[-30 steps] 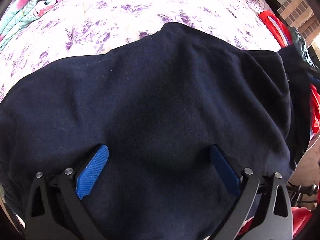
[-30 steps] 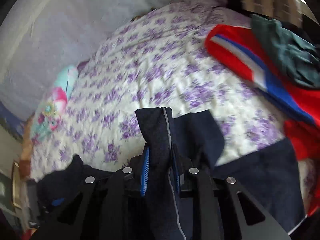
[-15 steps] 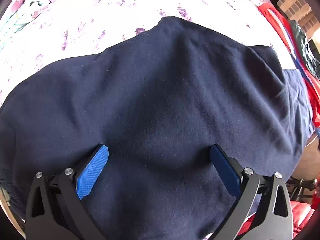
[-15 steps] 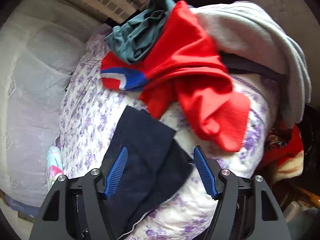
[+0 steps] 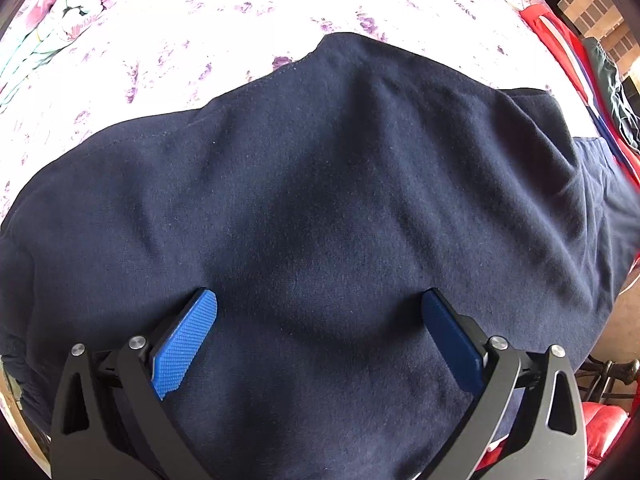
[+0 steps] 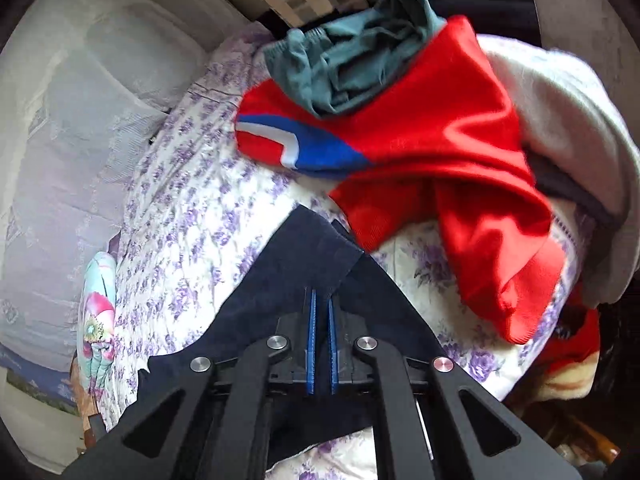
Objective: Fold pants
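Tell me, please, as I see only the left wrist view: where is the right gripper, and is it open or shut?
Observer: The right gripper is shut over a corner of the navy pants. Its jaws have just been closing, and I cannot tell whether cloth is pinched.
Operator: What lies beyond that corner?
Observer: A red garment with a blue and white stripe, spread on the floral bedspread just past the corner.
Operator: Is anything else in that pile?
Observer: A grey garment drapes along the far side of the red one.
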Demonstrator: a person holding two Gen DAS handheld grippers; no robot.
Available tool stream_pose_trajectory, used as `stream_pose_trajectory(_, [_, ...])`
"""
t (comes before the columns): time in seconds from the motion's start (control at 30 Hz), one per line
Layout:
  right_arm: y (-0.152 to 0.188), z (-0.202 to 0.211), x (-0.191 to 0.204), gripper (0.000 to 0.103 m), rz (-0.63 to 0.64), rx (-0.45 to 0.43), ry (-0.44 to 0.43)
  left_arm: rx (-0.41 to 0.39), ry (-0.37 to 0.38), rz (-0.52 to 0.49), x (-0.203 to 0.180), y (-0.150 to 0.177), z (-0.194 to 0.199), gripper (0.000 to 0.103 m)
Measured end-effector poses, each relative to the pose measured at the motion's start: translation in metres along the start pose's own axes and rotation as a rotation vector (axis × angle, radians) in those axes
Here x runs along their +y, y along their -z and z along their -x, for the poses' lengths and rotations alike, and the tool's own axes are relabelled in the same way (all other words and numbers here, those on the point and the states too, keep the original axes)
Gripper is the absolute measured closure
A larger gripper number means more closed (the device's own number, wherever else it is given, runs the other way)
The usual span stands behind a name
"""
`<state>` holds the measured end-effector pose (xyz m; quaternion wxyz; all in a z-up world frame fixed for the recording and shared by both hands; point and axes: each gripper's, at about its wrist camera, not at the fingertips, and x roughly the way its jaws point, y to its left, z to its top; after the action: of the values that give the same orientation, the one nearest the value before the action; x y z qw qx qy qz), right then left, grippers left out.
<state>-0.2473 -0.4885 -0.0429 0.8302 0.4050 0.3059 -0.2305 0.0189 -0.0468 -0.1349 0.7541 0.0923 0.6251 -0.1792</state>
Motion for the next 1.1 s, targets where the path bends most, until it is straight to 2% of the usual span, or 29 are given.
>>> stream_pose_trajectory(0.07, [0.009, 0.018, -0.014, 0.097, -0.034, -0.01, 0.042, 0.001, 0.005, -0.002, 0.002, 0.0, 0.0, 0.004])
stream_pose_trajectory(0.13, [0.023, 0.006, -0.042, 0.097, -0.085, 0.066, 0.101, 0.001, 0.0, -0.005, 0.002, 0.001, 0.0, 0.004])
stream_pose_trajectory(0.2, [0.037, -0.014, -0.069, 0.096, -0.17, 0.13, 0.087, 0.0, -0.009, -0.015, 0.001, 0.0, -0.001, 0.004])
stream_pose_trajectory(0.23, [0.041, -0.013, -0.078, 0.092, -0.24, 0.107, 0.036, 0.001, -0.011, -0.021, 0.0, 0.0, -0.001, 0.004])
stream_pose_trajectory(0.3, [0.043, 0.0, -0.089, 0.072, -0.345, 0.048, -0.018, 0.01, -0.004, -0.027, -0.001, 0.0, -0.002, 0.004])
stream_pose_trajectory(0.33, [0.044, 0.008, -0.091, 0.055, -0.355, 0.023, -0.032, 0.012, 0.003, -0.025, -0.001, -0.001, -0.002, 0.004])
stream_pose_trajectory(0.37, [0.043, 0.011, -0.091, 0.051, -0.345, 0.015, -0.035, 0.012, 0.003, -0.024, -0.001, -0.001, -0.002, 0.004])
stream_pose_trajectory(0.43, [0.042, 0.006, -0.091, 0.051, -0.335, 0.047, -0.059, 0.007, -0.009, -0.033, 0.0, -0.001, -0.003, 0.004])
stream_pose_trajectory(0.53, [0.047, -0.017, -0.089, 0.051, -0.38, 0.095, -0.146, -0.001, -0.016, -0.036, 0.0, -0.001, -0.003, 0.004])
stream_pose_trajectory(0.6, [0.047, -0.037, -0.077, 0.051, -0.345, 0.135, -0.154, -0.008, -0.012, -0.031, 0.001, -0.001, -0.003, 0.004])
stream_pose_trajectory(0.63, [0.044, -0.041, -0.065, 0.059, -0.29, 0.136, -0.129, -0.015, -0.012, -0.03, 0.0, 0.0, -0.003, 0.004])
stream_pose_trajectory(0.67, [0.039, -0.041, -0.051, 0.079, -0.222, 0.119, -0.096, -0.021, -0.011, -0.029, 0.0, 0.002, -0.002, 0.004])
stream_pose_trajectory(0.7, [0.03, -0.036, -0.036, 0.085, -0.163, 0.094, -0.105, -0.028, -0.009, -0.026, 0.0, 0.004, -0.001, 0.004])
stream_pose_trajectory(0.73, [0.018, -0.025, -0.02, 0.086, -0.112, 0.057, -0.14, -0.035, -0.004, -0.025, 0.001, 0.006, 0.0, 0.004])
stream_pose_trajectory(0.8, [0.001, 0.0, 0.014, 0.086, 0.041, -0.017, -0.157, -0.047, 0.003, -0.022, 0.001, 0.012, 0.003, 0.004])
stream_pose_trajectory(0.83, [-0.001, 0.003, 0.019, 0.086, 0.086, -0.023, -0.135, -0.054, 0.002, -0.02, 0.001, 0.015, 0.004, 0.004])
stream_pose_trajectory(0.9, [0.005, -0.017, -0.005, 0.085, 0.078, 0.068, -0.019, -0.066, -0.004, -0.018, -0.001, 0.017, 0.007, 0.004])
stream_pose_trajectory(0.93, [0.015, -0.037, -0.026, 0.083, 0.057, 0.155, 0.056, -0.07, -0.006, -0.018, -0.002, 0.019, 0.008, 0.004])
stream_pose_trajectory(0.97, [0.022, -0.051, -0.04, 0.079, 0.04, 0.218, 0.075, -0.075, -0.011, -0.022, -0.003, 0.021, 0.008, 0.004])
stream_pose_trajectory(1.0, [0.024, -0.045, -0.046, 0.078, 0.027, 0.187, 0.03, -0.078, -0.02, -0.029, -0.004, 0.023, 0.01, 0.004])
stream_pose_trajectory(1.07, [0.01, -0.027, -0.034, 0.065, 0.039, 0.168, 0.114, -0.084, -0.043, -0.016, 0.001, 0.026, 0.018, 0.004])
stream_pose_trajectory(1.1, [-0.001, -0.011, -0.026, 0.064, 0.066, 0.094, 0.161, -0.103, -0.058, 0.002, 0.005, 0.031, 0.026, 0.004])
